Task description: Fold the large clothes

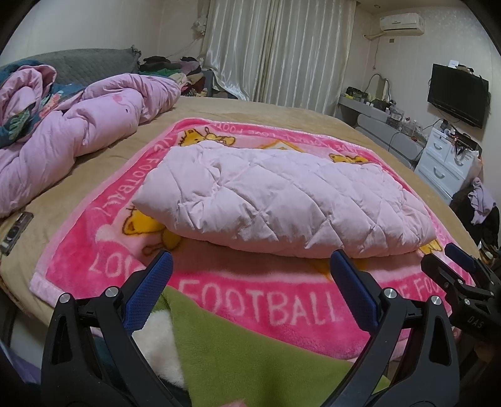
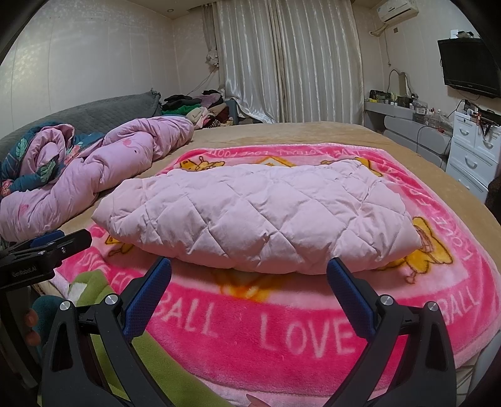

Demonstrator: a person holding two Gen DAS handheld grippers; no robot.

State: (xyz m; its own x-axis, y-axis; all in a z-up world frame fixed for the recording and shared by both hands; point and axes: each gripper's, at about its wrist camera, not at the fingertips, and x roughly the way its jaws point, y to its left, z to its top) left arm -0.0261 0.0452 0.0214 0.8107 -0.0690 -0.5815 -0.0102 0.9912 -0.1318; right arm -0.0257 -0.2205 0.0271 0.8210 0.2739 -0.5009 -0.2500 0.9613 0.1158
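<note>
Folded pink quilted jacket (image 1: 281, 200) lay on the pink blanket (image 1: 250, 306) on the bed (image 1: 281, 112). Left claw (image 1: 250, 272) and right claw (image 2: 249, 272) both released, hovering short of it.

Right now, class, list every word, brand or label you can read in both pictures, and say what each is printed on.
"FOOTBALL", "LOVE": border of the pink blanket, repeating all round.
"DAS": on the right gripper, seen from the left wrist.
"GenRobot.AI": on the left gripper, seen from the right wrist.
Air conditioner logo: too small to read.
Quilted pink garment: no text.
</note>
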